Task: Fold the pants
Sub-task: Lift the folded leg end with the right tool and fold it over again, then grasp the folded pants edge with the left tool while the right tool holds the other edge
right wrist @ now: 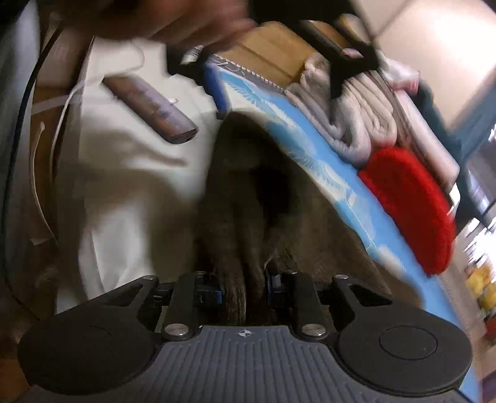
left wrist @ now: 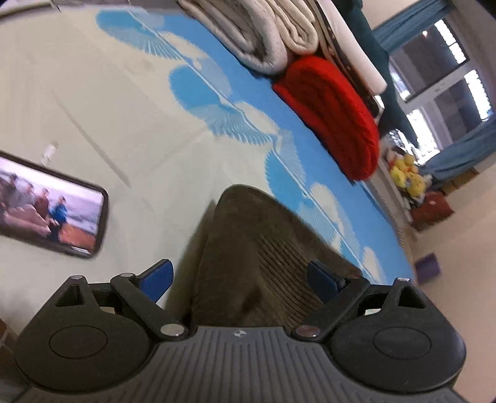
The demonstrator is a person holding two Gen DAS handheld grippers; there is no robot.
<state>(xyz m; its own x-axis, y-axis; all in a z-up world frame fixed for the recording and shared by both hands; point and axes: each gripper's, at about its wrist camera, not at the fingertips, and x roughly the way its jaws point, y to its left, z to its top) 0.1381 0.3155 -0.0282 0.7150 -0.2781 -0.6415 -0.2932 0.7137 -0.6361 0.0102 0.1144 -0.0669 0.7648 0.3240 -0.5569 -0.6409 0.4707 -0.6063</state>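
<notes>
The pants [left wrist: 248, 241] are brown-grey corduroy and lie on the bed's white and blue sheet [left wrist: 124, 102]. In the left wrist view my left gripper [left wrist: 240, 272] stands open over them. Its blue pads [left wrist: 158, 279] are wide apart, with the cloth humped up between them and no squeeze visible. In the blurred right wrist view my right gripper [right wrist: 245, 286] is shut on a bunched fold of the pants [right wrist: 248, 192], pinched between its blue pads [right wrist: 217, 290]. The rest of the pants stretches away from it across the bed.
A phone [left wrist: 49, 214] with a lit screen lies on the sheet to the left. A red folded blanket [left wrist: 334, 114] and a grey-white one [left wrist: 257, 34] are stacked along the far side. A person's hand [right wrist: 186, 21] and white cables [right wrist: 62, 102] show blurred.
</notes>
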